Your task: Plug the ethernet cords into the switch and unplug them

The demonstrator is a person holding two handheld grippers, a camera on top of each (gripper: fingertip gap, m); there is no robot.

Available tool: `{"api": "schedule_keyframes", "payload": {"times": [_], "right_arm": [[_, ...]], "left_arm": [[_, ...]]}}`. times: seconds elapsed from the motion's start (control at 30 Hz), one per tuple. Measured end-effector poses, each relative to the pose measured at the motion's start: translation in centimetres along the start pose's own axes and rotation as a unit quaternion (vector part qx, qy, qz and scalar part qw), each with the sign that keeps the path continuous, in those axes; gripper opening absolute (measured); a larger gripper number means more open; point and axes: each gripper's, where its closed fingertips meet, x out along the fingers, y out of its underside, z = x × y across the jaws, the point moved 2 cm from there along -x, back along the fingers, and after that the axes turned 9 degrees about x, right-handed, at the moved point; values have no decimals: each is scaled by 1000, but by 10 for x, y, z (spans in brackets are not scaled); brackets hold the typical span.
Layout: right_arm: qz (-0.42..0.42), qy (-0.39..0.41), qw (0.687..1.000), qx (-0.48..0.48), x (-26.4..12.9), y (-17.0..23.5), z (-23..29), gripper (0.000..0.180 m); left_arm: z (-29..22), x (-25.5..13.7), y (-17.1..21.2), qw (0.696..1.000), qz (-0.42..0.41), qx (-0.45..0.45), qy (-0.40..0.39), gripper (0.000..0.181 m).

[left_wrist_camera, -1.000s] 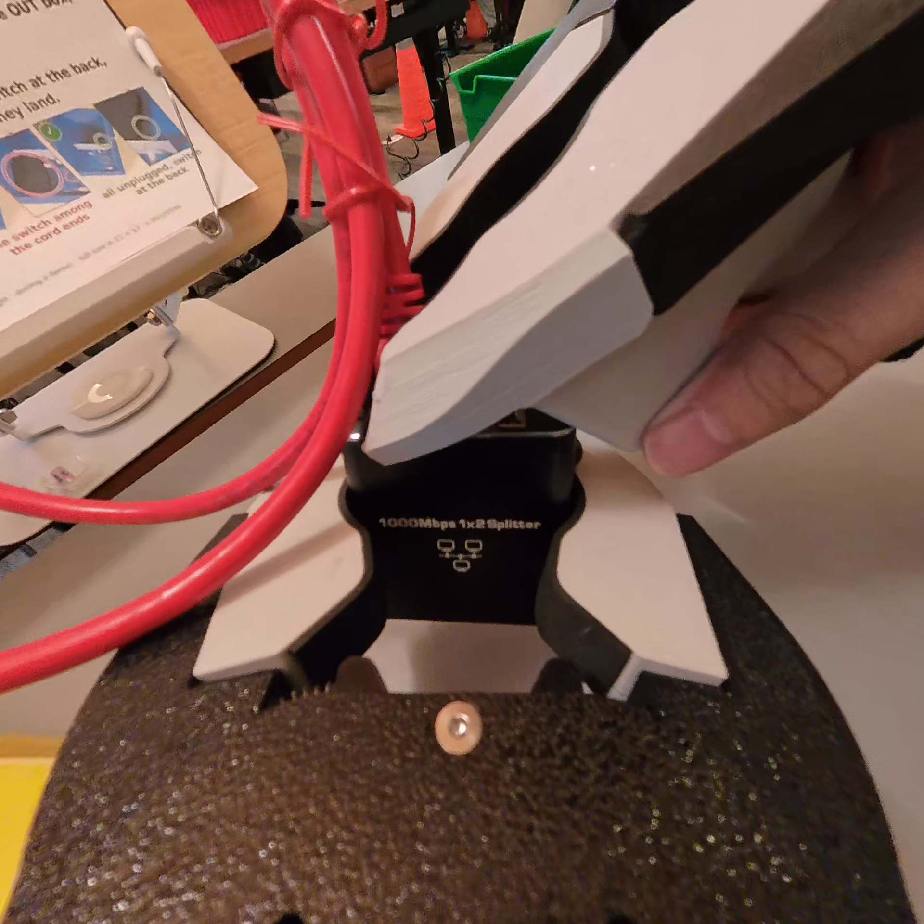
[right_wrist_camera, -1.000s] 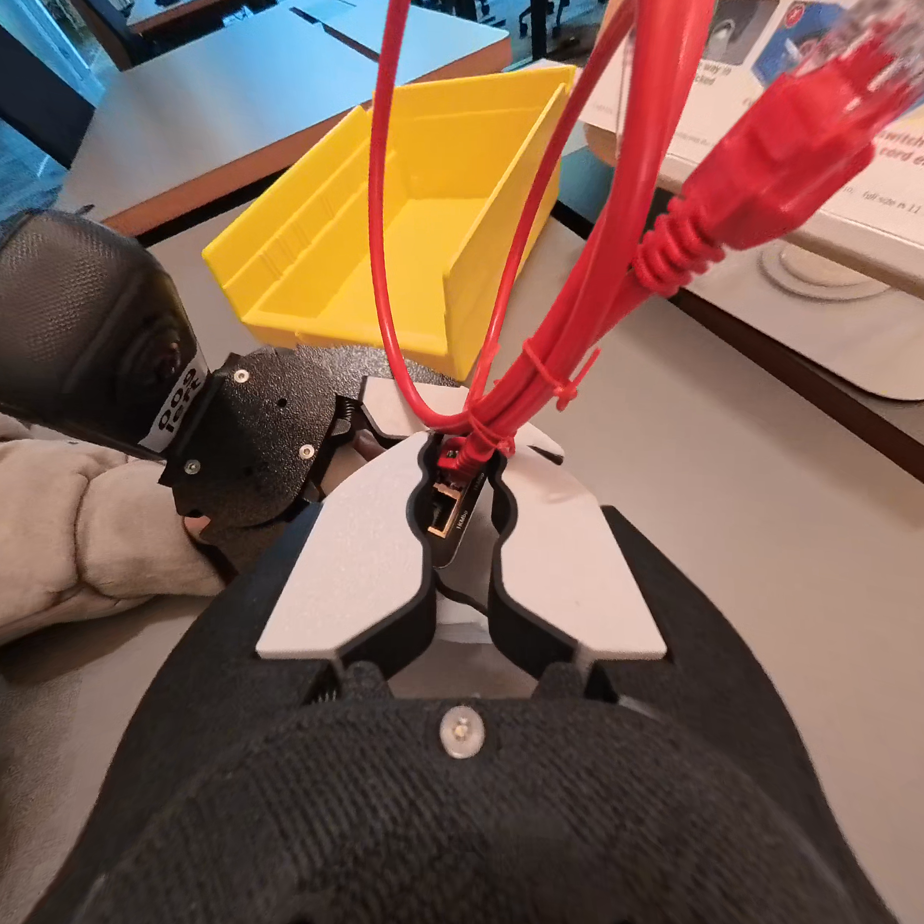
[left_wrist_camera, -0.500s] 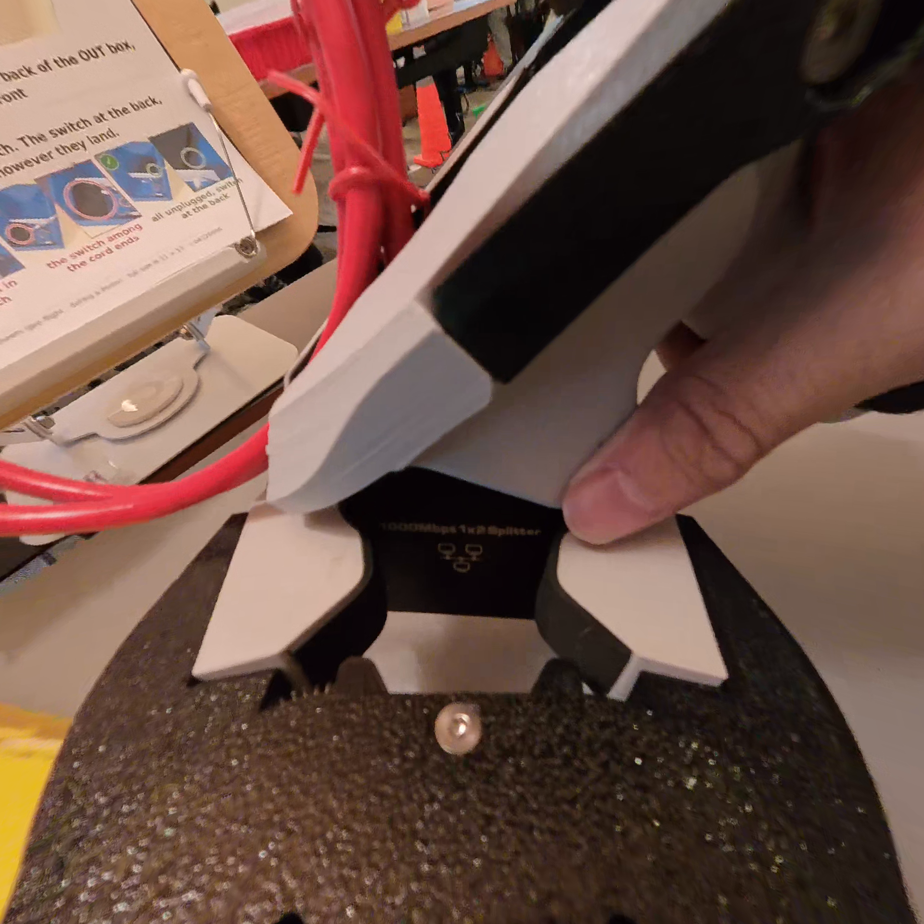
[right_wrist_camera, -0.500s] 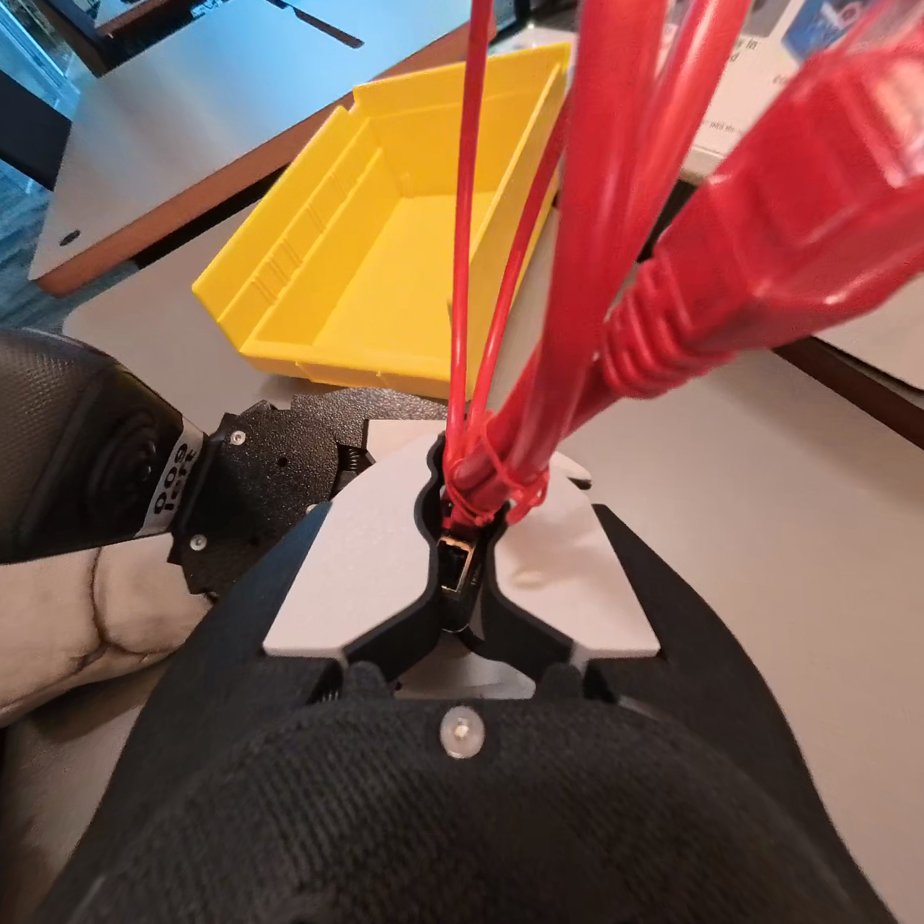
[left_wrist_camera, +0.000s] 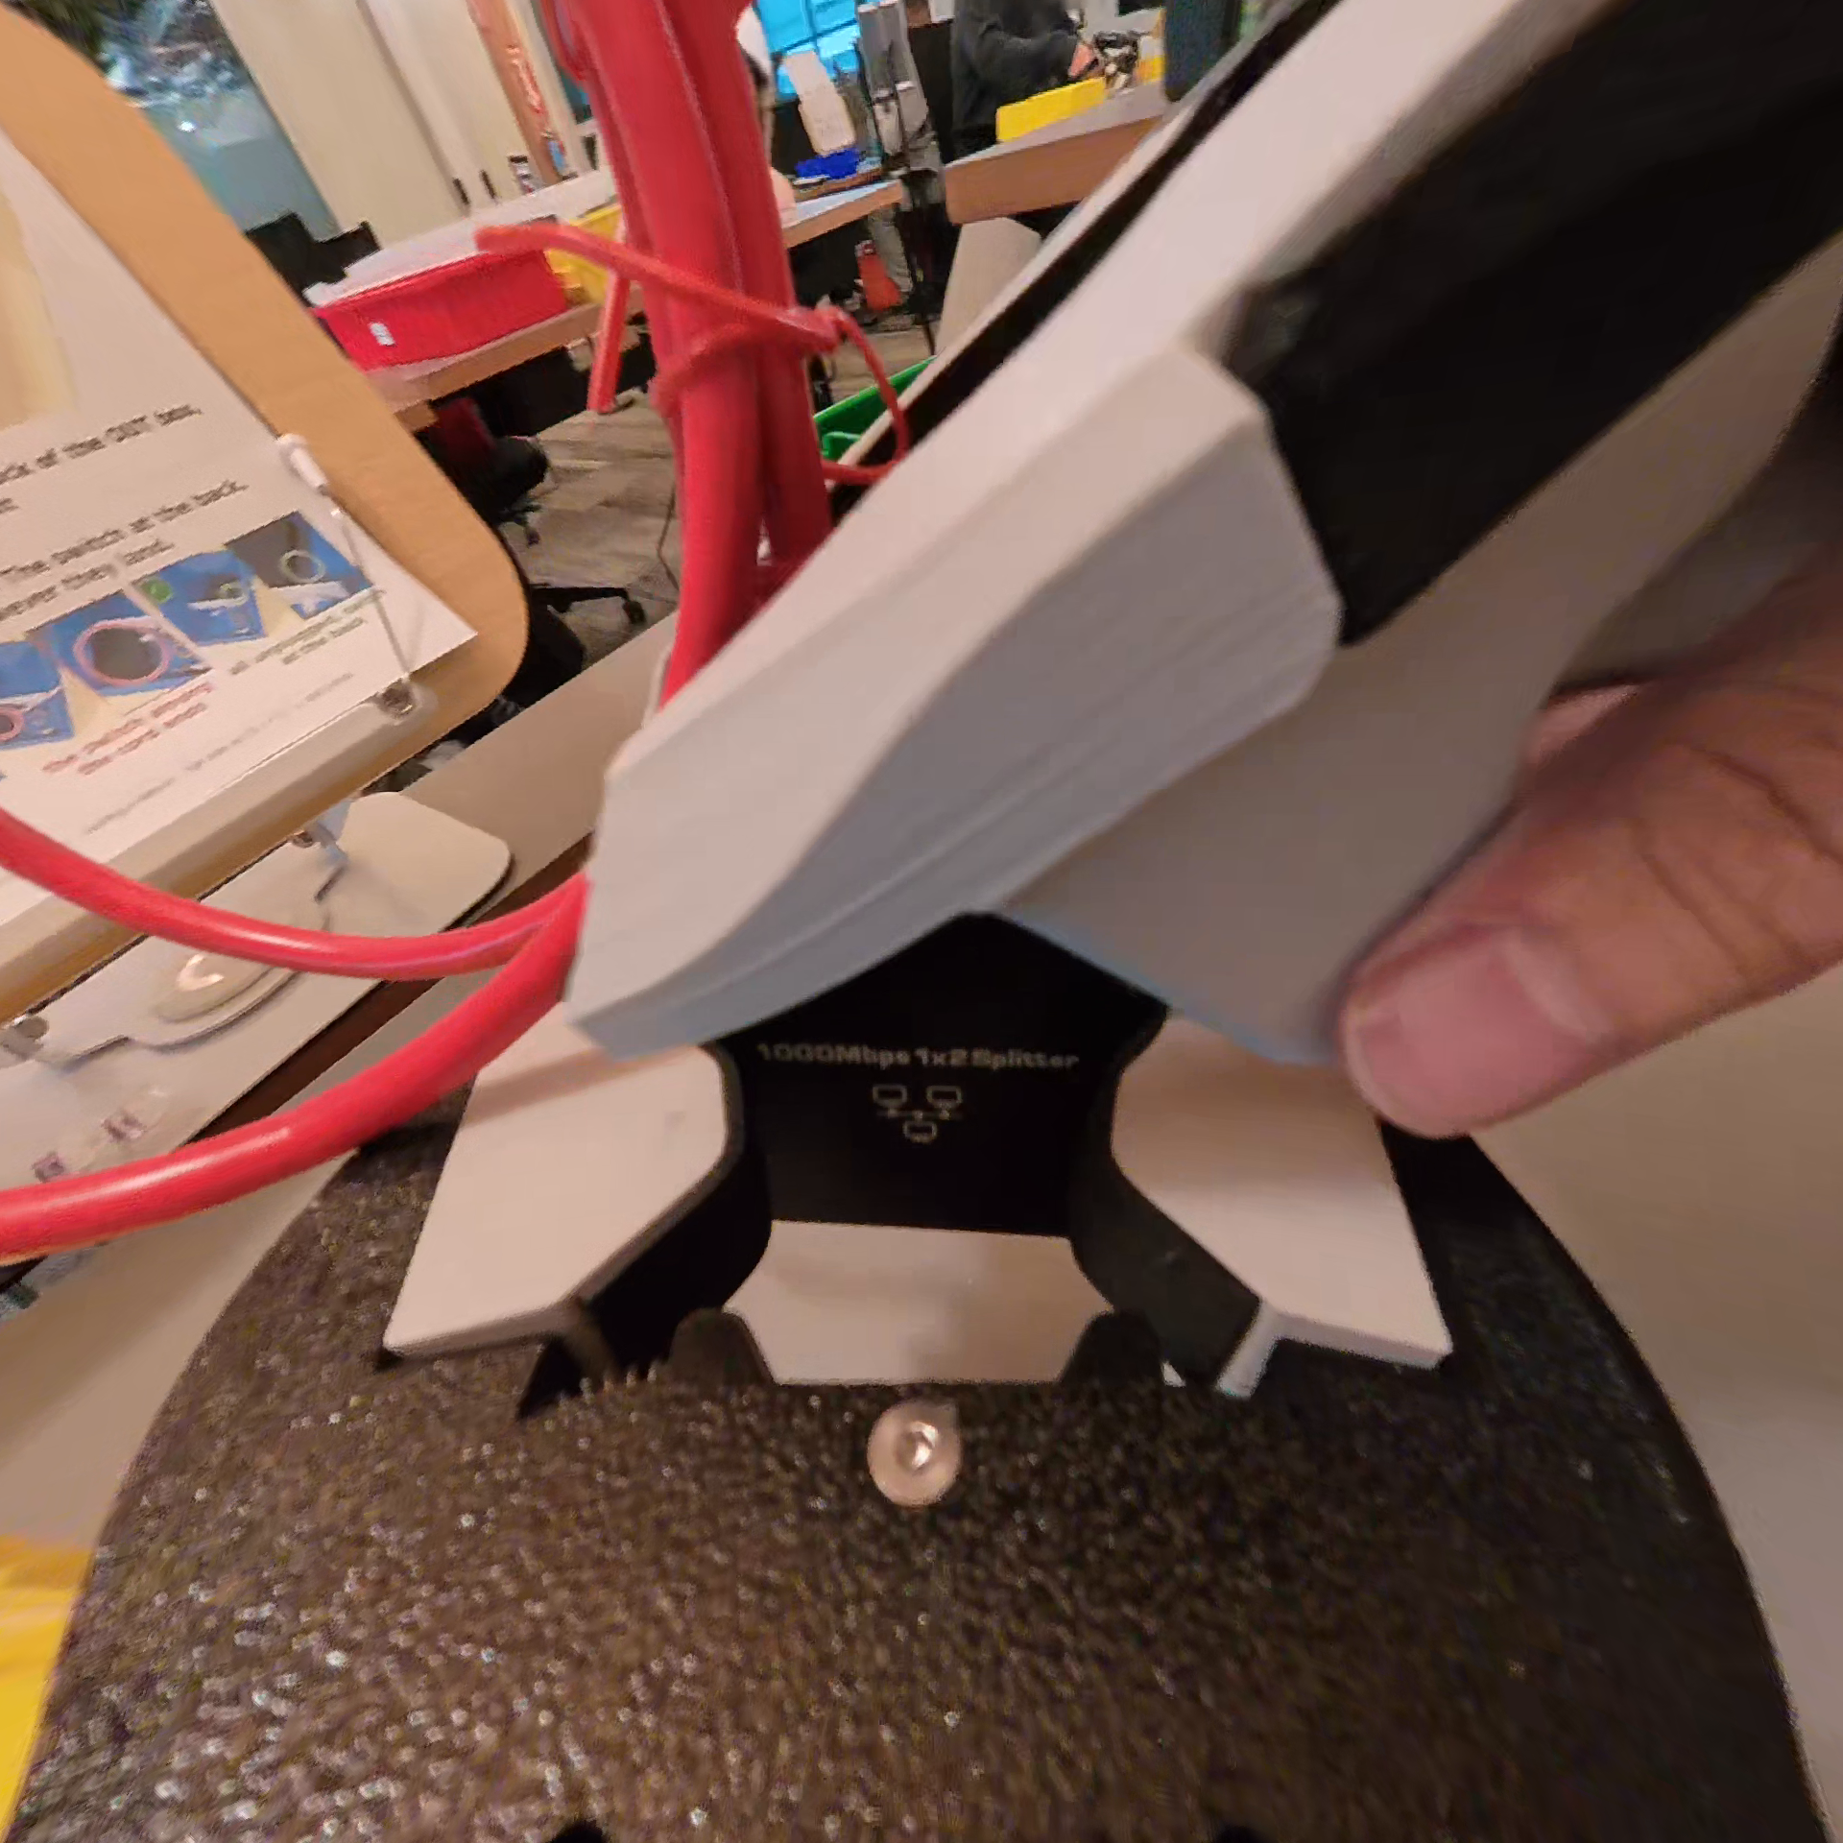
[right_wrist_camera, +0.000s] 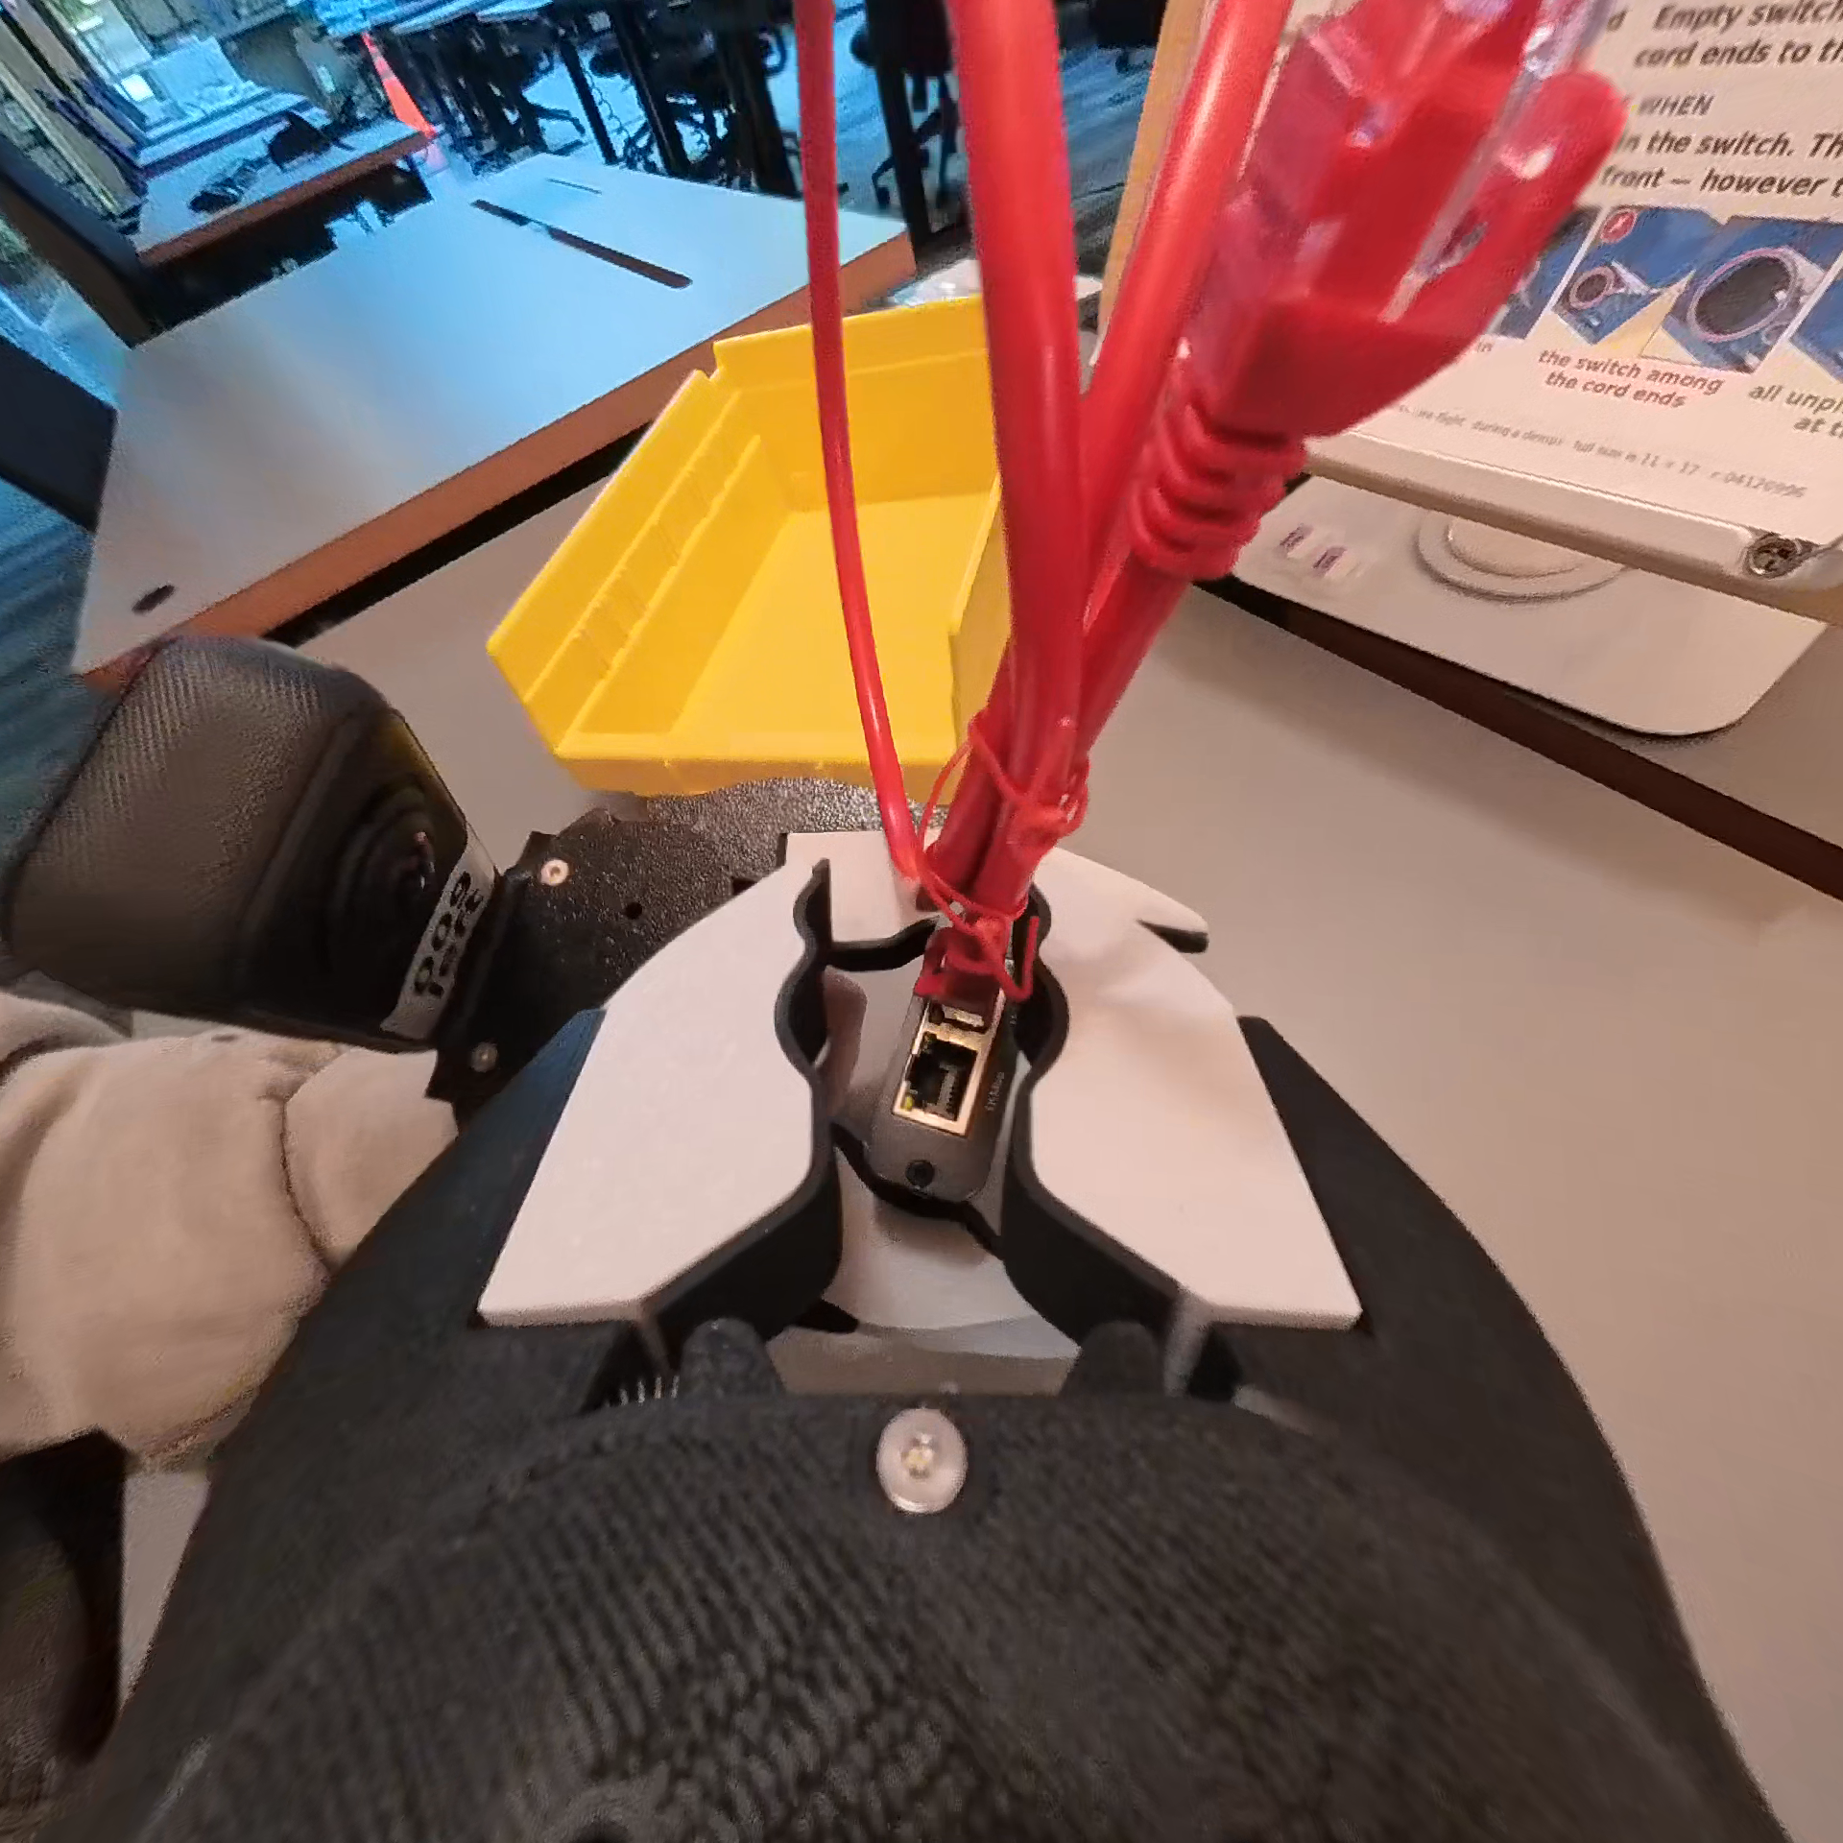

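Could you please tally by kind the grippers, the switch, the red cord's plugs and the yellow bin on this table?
Grippers: 2, left gripper and right gripper
Switch: 1, switch
Red plugs: 2, inserted plug and loose plug
Yellow bins: 1, yellow bin
Total: 6

**Open-plan office lab with rows of worktables**

Long grey tables (right_wrist_camera: 479,329) with wooden edges are standing in rows, with dark office chairs (right_wrist_camera: 698,90) behind them. Coloured parts bins are sitting on the tables: a yellow bin (right_wrist_camera: 758,618), a red bin (left_wrist_camera: 449,309). An instruction sheet (left_wrist_camera: 189,618) is leaning on a stand, and an orange cone (right_wrist_camera: 399,95) is standing on the floor.
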Motion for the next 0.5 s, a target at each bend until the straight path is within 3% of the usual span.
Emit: {"api": "schedule_keyframes", "payload": {"times": [0.03, 0.2, 0.5], "right_arm": [[-1, 0, 1000, -10, -7, 1, 3, 33], [-37, -34, 998, -32, -33, -1, 20, 29], [-73, -133, 988, 23, -40, 2, 47, 27]], "left_arm": [[-4, -3, -4, 1000, 2, 1, 5, 74], [-2, -27, -21, 999, 10, -27, -17, 75], [-6, -57, -35, 991, 72, 82, -77, 75]]}}
